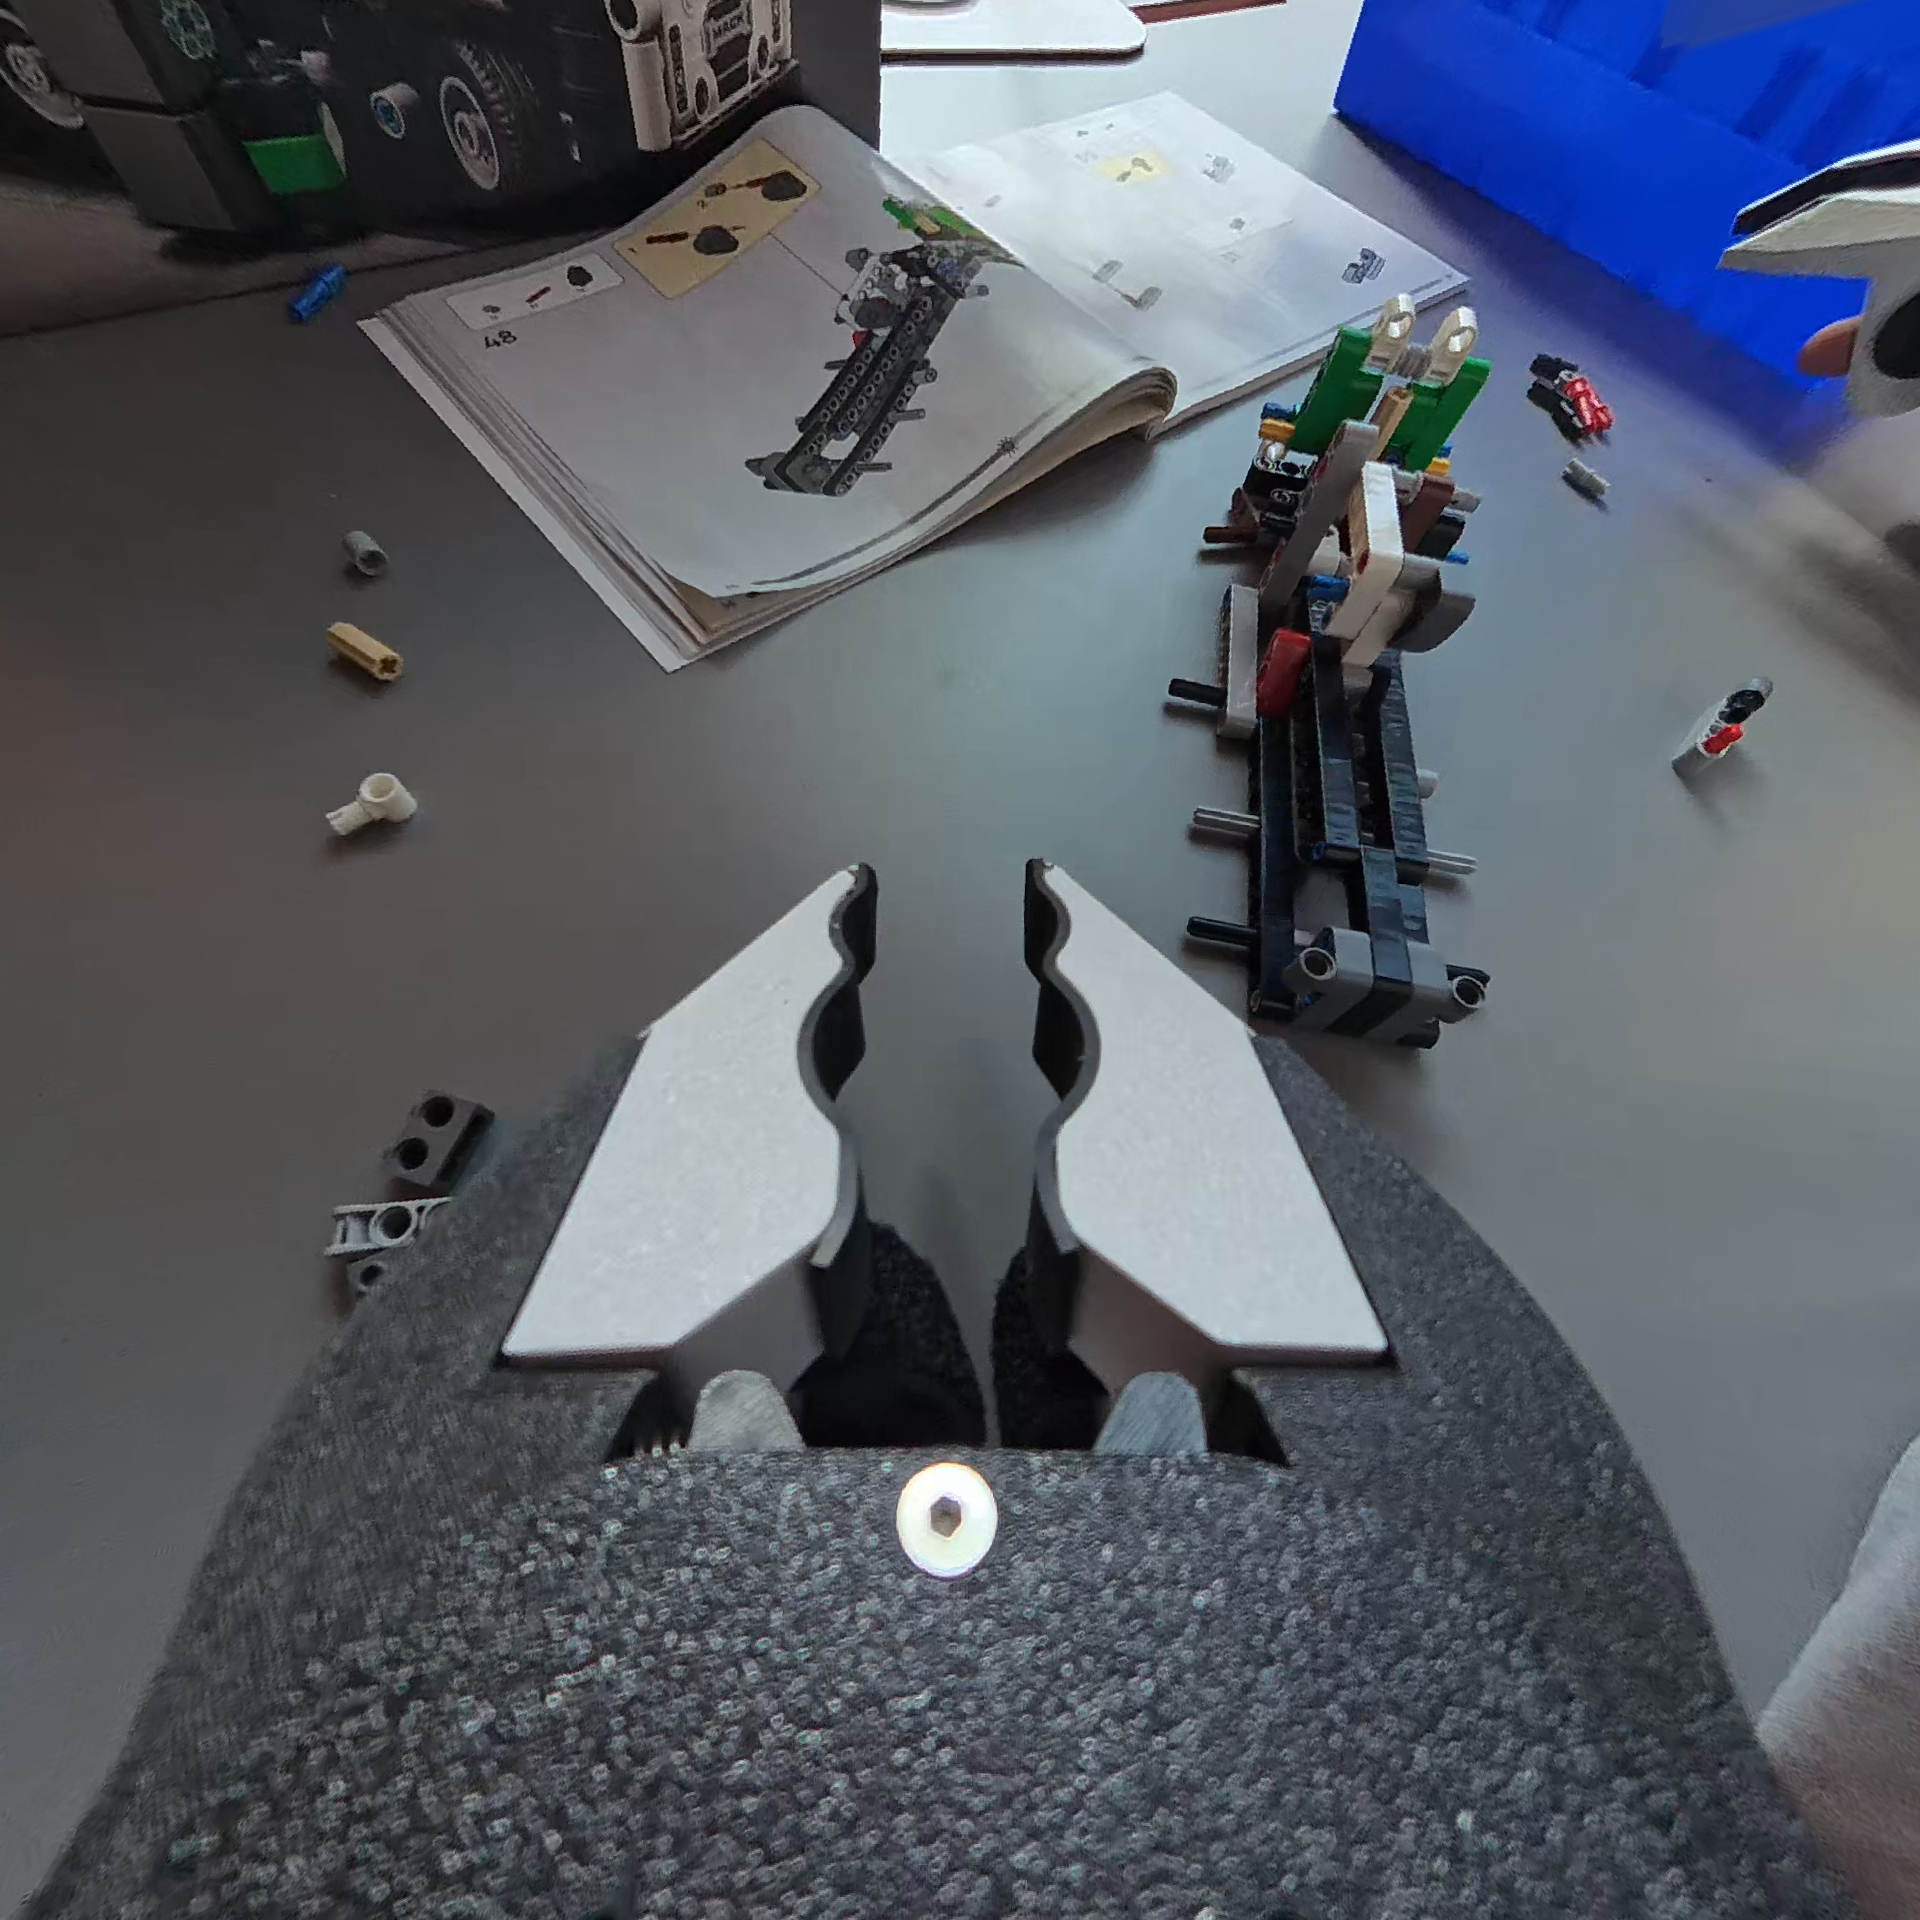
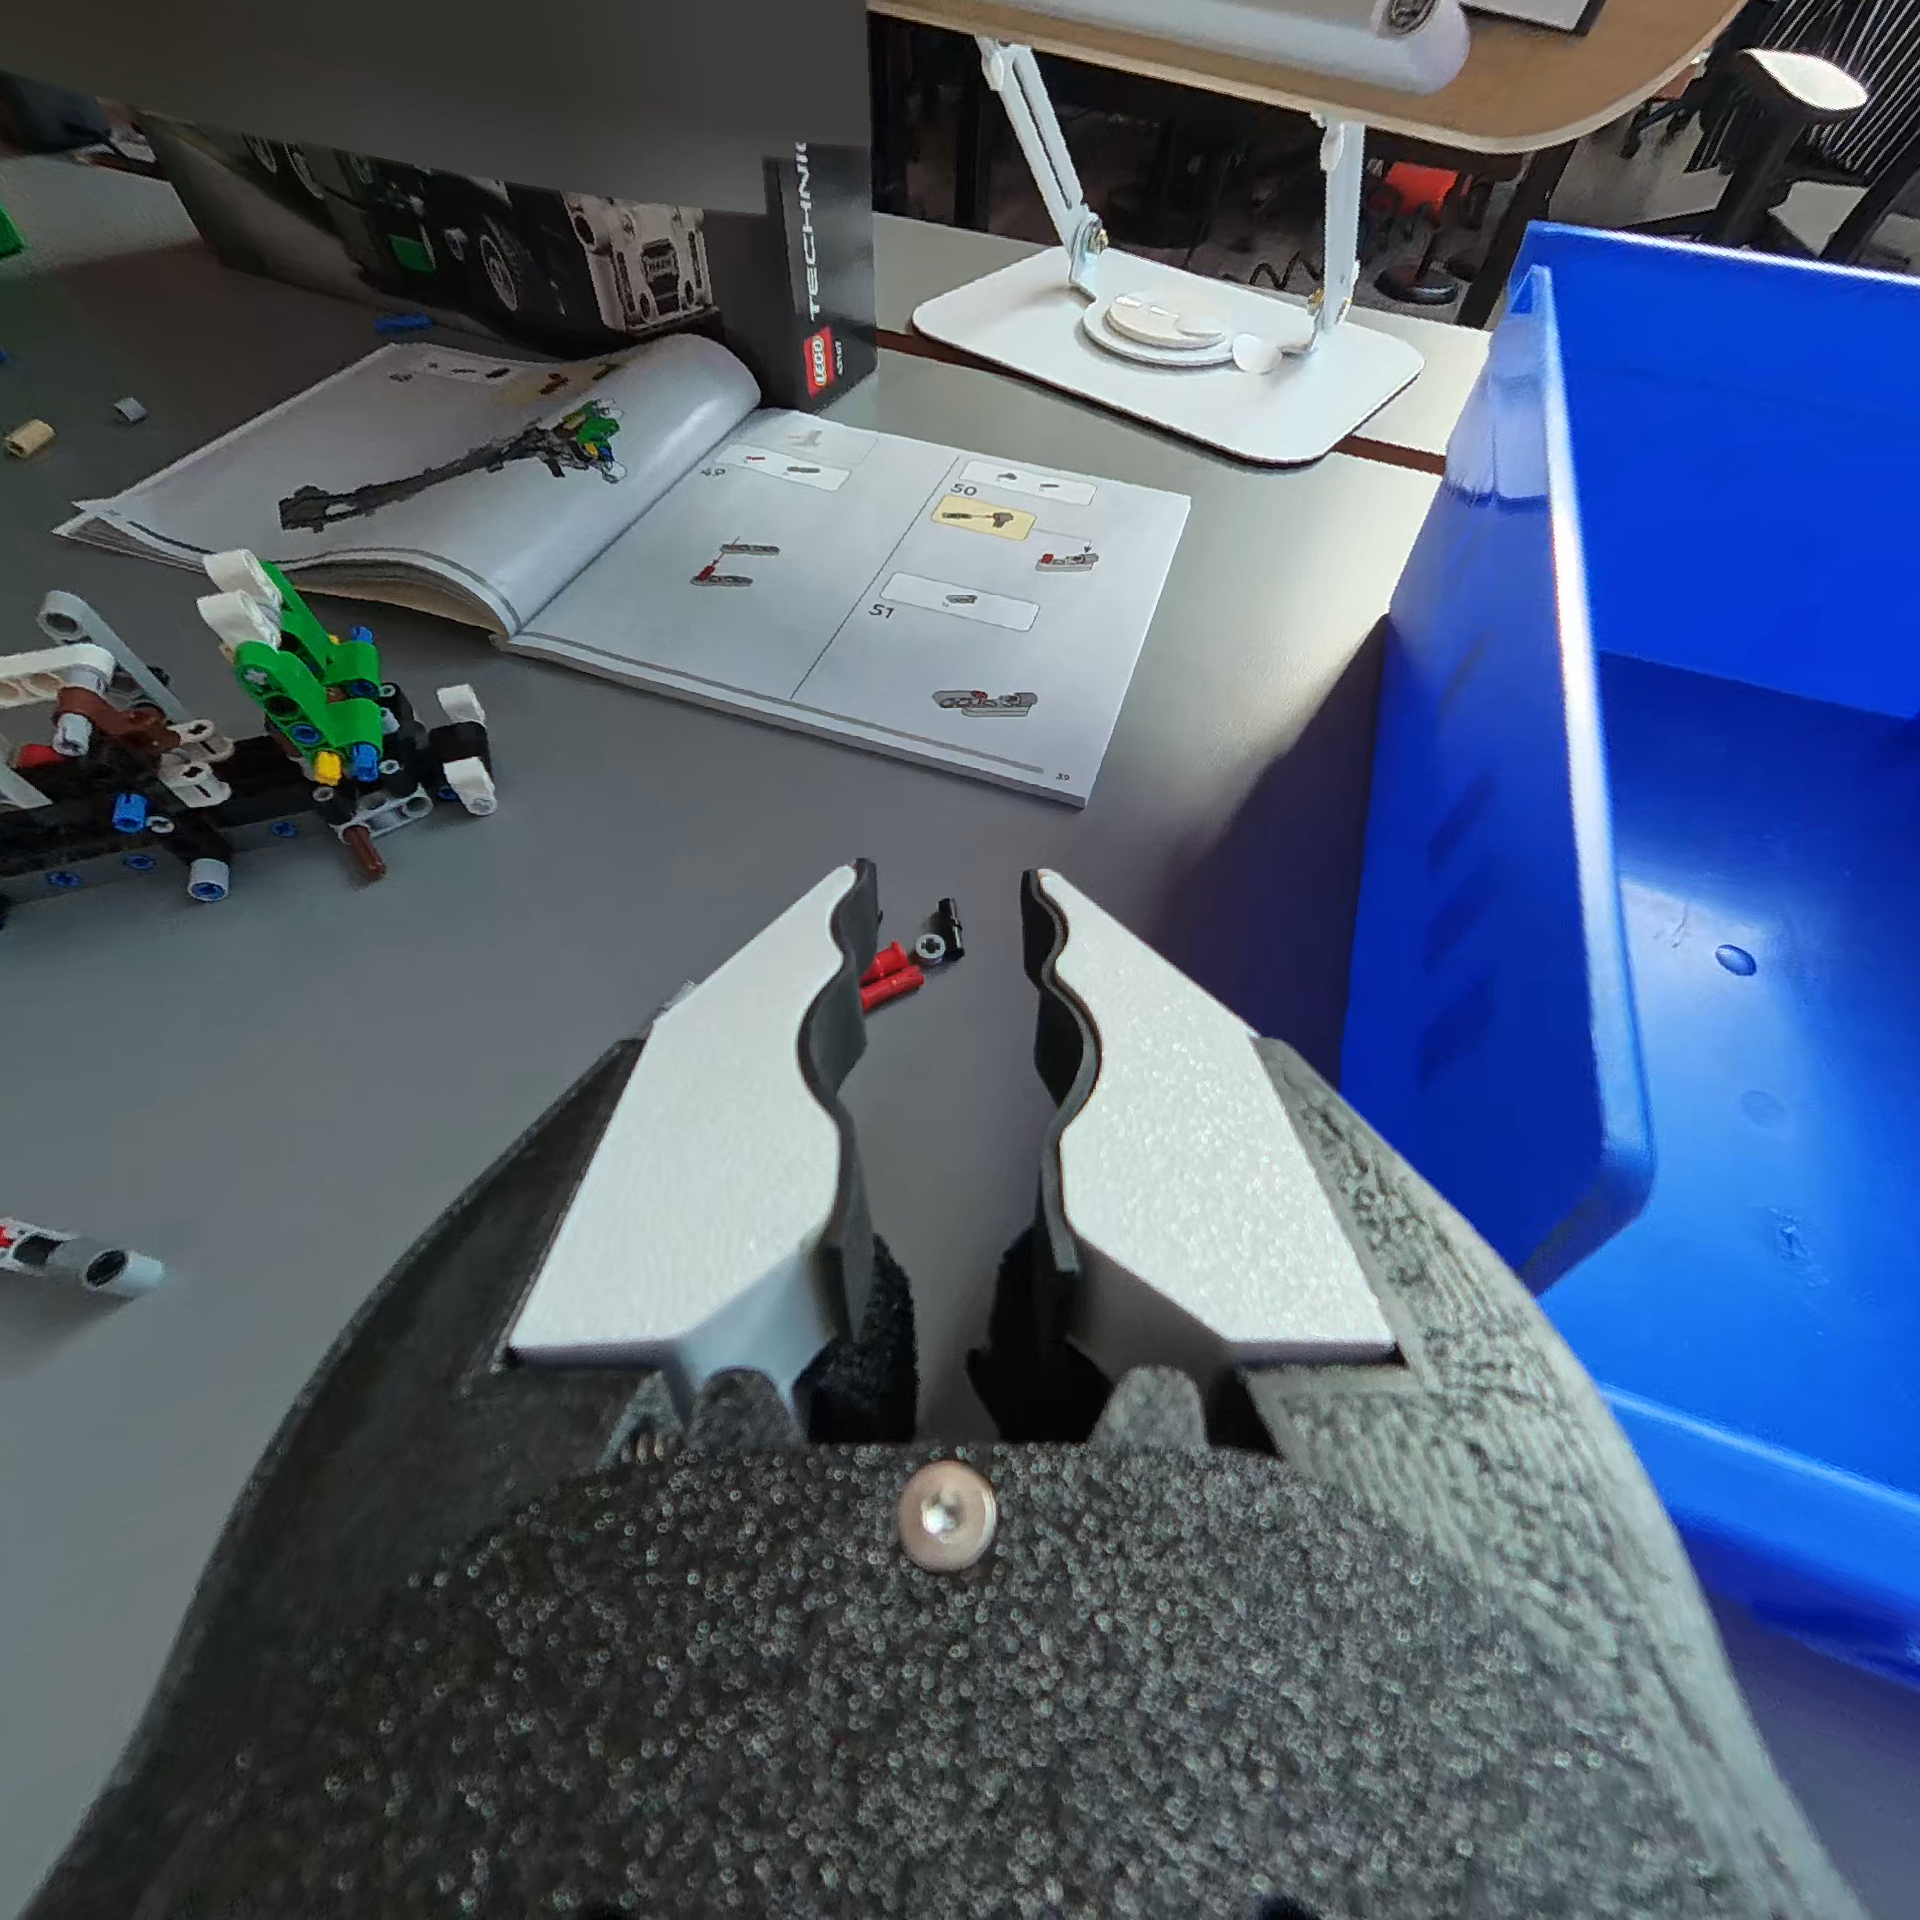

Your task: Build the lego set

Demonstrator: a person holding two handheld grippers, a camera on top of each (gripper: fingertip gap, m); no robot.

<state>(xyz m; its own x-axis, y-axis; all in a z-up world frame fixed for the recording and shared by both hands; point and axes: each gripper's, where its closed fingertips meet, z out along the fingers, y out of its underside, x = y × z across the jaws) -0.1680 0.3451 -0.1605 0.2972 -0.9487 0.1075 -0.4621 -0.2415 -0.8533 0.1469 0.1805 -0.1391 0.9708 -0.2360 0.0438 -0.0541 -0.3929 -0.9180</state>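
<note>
The part-built lego chassis, black with green and white parts at its far end, lies on the grey table to the right of my left gripper, which is open and empty above bare table. The chassis also shows at the left in the right wrist view. My right gripper is open and empty, its tips hovering over a small cluster of red pins and a black pin. The same cluster shows in the left wrist view, with the right gripper above it at the right edge.
The open instruction booklet lies beyond the chassis, with the set's box behind it. A blue bin stands at the right. Loose parts lie at the left: tan, white, grey, black. A white stand is at the back. The tips of one gripper are about 35 cm away from the tips of the other. My right tips are roughly 5 cm from the black pin.
</note>
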